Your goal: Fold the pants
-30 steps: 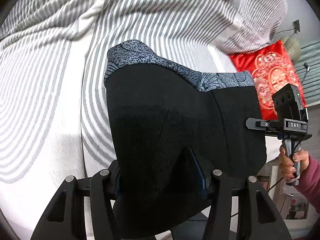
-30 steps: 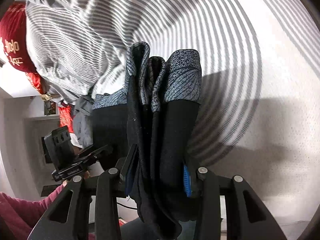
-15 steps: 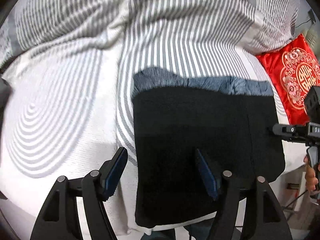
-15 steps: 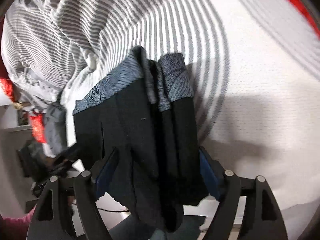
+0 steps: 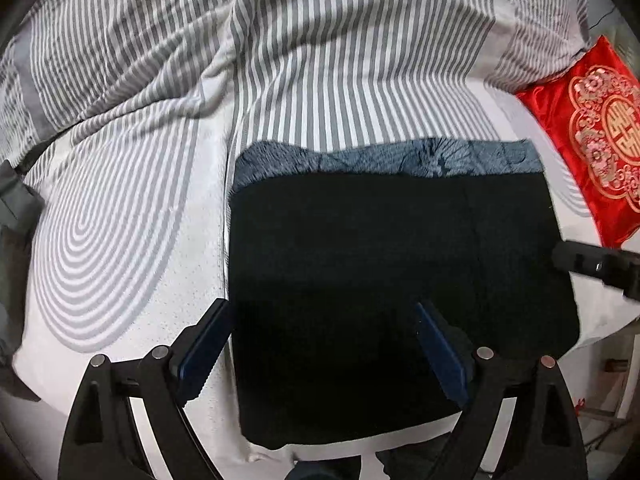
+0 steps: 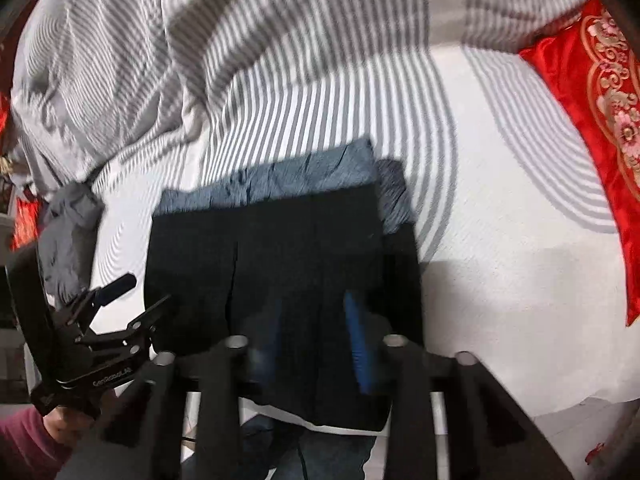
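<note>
The pants (image 5: pixel 384 264) lie folded flat on the striped bed (image 5: pixel 120 240). Your left gripper (image 5: pixel 320 344) has just spread wide, holding nothing. The right gripper (image 6: pixel 316 332) has narrowed (grip unclear through blur). Lift both 2 straight up.

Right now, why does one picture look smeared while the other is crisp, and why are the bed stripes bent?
Right wrist view: motion blur smears the striped bedding and red cushion. Left wrist view: sharp, black pants evenly lit. Both: the fisheye lens bows the stripes, and dark corners frame each picture.
</note>
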